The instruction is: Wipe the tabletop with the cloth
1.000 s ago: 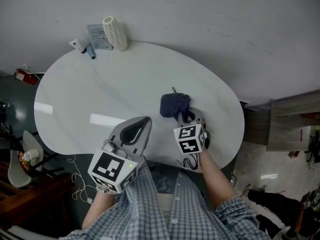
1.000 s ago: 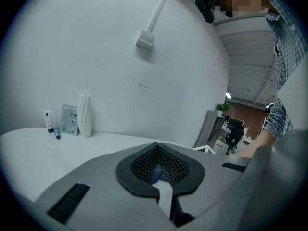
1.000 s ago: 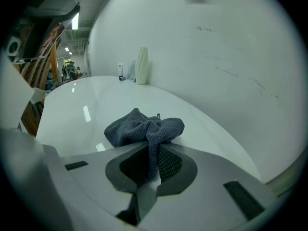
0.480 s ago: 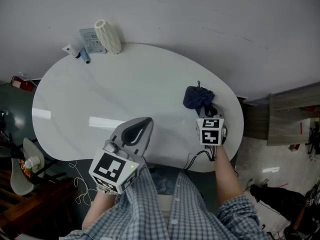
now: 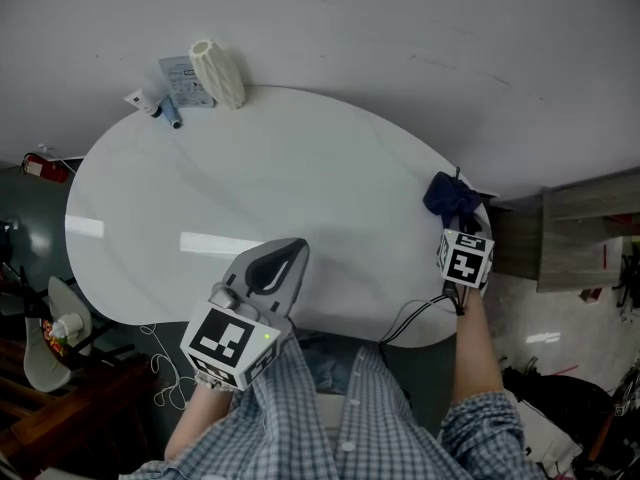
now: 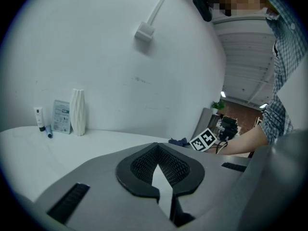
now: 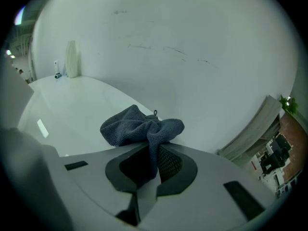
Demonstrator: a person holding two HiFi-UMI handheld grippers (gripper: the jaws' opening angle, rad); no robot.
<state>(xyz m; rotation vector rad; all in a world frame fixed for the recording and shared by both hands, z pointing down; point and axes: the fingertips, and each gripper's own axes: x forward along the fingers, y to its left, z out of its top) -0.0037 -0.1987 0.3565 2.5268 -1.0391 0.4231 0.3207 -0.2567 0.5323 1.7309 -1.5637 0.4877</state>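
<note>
Cloth (image 5: 452, 196) slid rightward, pinched in right claw (image 7: 152, 161), seemingly touching tabletop (image 5: 300, 168).

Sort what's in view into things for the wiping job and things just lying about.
For the job:
cloth, clamped in the right gripper
table

Lying about:
vase, leaflet, tube and pen, all at the table's far edge
left gripper, shut on nothing
</note>
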